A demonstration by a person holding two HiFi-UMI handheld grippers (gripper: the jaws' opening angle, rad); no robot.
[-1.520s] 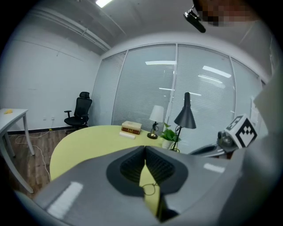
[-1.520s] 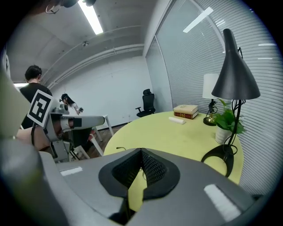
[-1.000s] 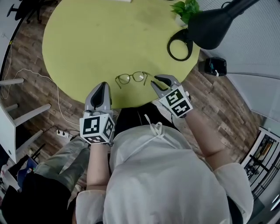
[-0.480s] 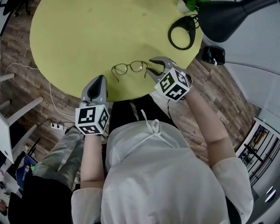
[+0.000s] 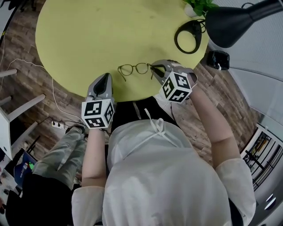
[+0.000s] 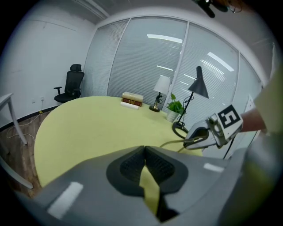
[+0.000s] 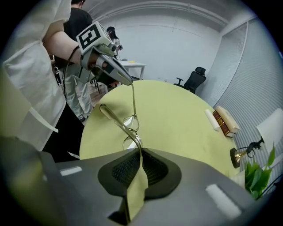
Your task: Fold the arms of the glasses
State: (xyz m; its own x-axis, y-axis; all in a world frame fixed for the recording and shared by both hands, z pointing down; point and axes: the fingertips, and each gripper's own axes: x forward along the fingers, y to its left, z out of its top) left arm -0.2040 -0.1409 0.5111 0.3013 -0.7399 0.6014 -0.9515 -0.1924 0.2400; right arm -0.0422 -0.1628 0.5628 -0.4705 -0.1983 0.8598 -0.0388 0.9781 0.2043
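1. Glasses [image 5: 135,69] lie on the table [image 5: 88,35], close to its near edge. Lenses face the far side, arms are unfolded and point twd the person.
2. R gripper [image 5: 155,69] is at the glasses' right end. Its own view shows the jaws closed down on the right arm, w/ thin metal running out from btw them to the lenses.
3. The grip pt is hard to make out in head view, as the gripper body covers that hinge.
4. L gripper [image 5: 105,77] is over the near table edge, left of the glasses, near but apart. Its jaws are pressed together w/ nothing btw them. Only a sliver of table colour shows thru the gap.
5. Lamp [image 5: 230,22] is far right, partly cut off by the frame top. Its ring base [image 5: 188,37] sits on the table.
6. Plant [image 5: 201,5] is mostly cut off at the top.
7. Book [image 6: 131,99] is on the table's far side, seen in gripper views only.
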